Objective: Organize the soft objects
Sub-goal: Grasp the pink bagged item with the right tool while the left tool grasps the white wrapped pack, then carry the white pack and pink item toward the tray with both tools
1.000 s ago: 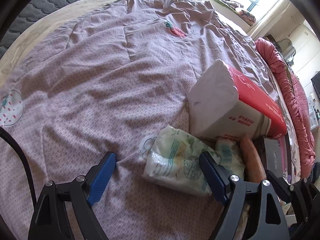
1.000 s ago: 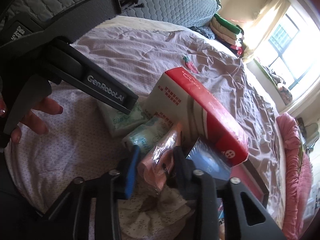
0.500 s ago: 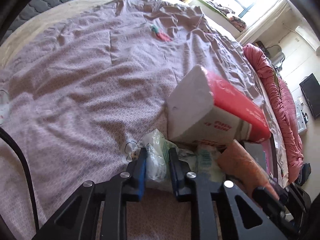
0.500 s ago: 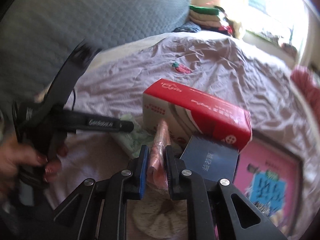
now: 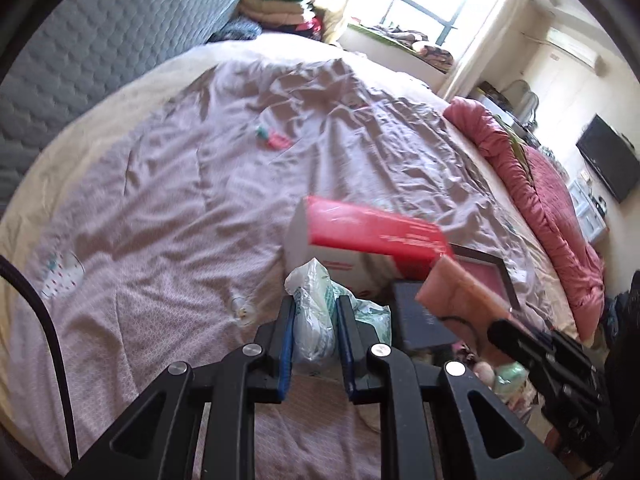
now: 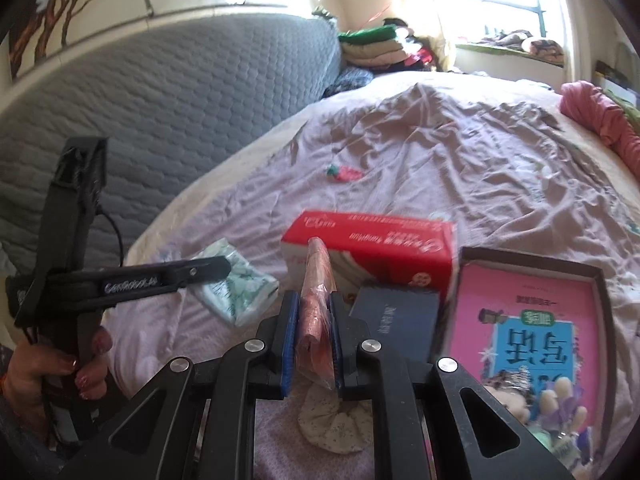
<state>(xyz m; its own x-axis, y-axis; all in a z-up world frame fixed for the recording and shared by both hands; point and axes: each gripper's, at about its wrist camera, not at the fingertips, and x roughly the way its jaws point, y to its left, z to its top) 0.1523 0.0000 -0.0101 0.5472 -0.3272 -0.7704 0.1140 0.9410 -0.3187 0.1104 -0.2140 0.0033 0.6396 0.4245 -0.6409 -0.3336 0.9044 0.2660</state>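
Large blue Chinese characters are showing upside down on the pink book (image 6: pixel 532 332); white lettering on the red tissue box (image 6: pixel 368 236) is staying too blurred to read.

Black gripper frames (image 5: pixel 316 344), blue pads (image 6: pixel 289 344), silver screws, black cable, red-painted nails (image 6: pixel 86 378).

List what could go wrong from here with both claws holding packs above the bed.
1. The left claw pinches only the crinkly wrapper of the green tissue pack; the plastic could slip out.
2. The right claw squeezes the pink pack near one end, so its long free end may sag or swing into the red tissue box.
3. Both packs hang close together beside that box; moving them could tangle the claws.
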